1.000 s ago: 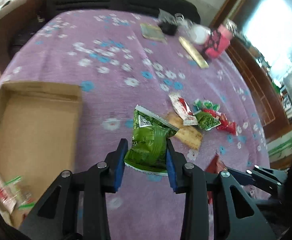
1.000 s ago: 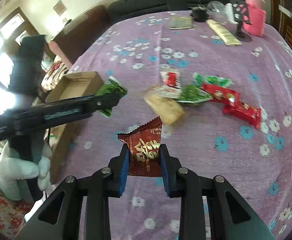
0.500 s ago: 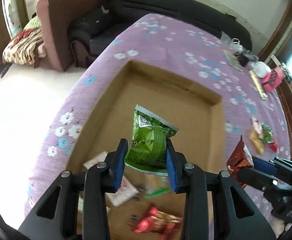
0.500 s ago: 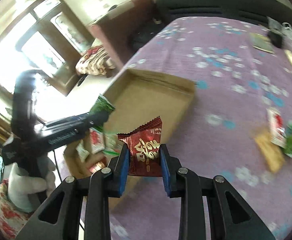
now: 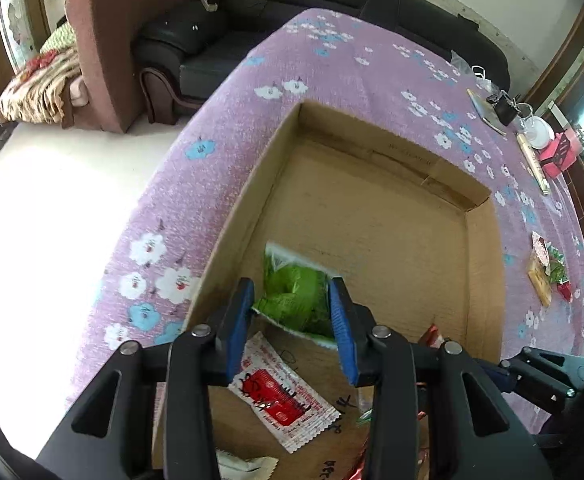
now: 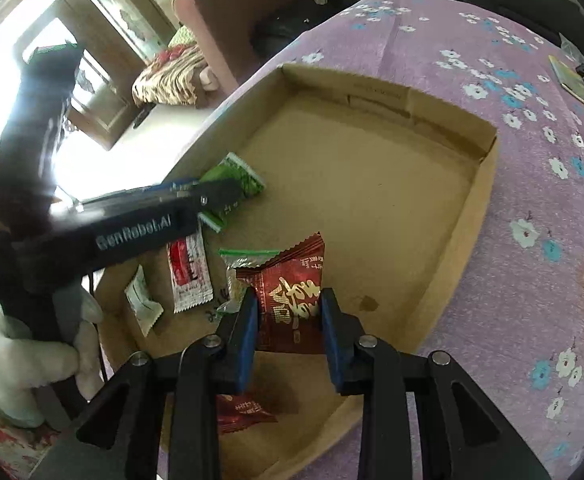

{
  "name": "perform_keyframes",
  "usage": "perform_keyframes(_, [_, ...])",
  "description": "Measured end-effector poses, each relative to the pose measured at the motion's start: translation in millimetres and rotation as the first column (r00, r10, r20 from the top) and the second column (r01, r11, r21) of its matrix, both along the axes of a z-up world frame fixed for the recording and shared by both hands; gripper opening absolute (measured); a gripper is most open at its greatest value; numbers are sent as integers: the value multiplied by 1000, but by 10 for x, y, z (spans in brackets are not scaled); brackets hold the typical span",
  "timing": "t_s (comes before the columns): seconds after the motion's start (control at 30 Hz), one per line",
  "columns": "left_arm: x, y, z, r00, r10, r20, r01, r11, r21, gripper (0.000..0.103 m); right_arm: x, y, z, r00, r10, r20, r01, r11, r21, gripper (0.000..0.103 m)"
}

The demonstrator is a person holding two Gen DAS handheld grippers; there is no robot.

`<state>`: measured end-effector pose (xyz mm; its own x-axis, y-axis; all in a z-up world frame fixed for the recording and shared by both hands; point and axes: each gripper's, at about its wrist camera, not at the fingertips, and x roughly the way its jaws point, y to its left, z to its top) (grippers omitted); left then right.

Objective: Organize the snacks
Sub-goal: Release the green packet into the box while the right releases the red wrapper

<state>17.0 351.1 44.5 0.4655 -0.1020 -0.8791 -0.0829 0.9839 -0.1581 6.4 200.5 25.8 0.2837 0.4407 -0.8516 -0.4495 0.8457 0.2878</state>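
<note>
Left tongs (image 5: 290, 316) pinching crumpled green packet (image 5: 294, 300), right tongs (image 6: 288, 320) clamped on dark-red packet (image 6: 292, 292) — both above cardboard box (image 6: 480, 216)

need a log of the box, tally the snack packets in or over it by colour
green packet: 1, in left gripper
dark red packets: 2, one in right gripper, one lying
red-and-white sachet: 1
white sachet: 1
clear packet with green strip: 1
total: 6
</note>
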Motion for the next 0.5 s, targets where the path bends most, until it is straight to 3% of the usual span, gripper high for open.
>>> perform_keyframes(0.23, [-128,-51,339,996,20,81,-28,994,107,59,-93,-13,175,999,-16,47,16,1000,-3,32])
perform_keyframes(0.4, [-238,-208,626,988,33,149,-57,985,163,79,-269,-247,407,990,-81,114,80,997,15,35])
perform_keyframes(0.5, [-310,-359,759,987,19,157,-44,987,156,79,-339,-460,474,978,-173,119,171,985,30,37])
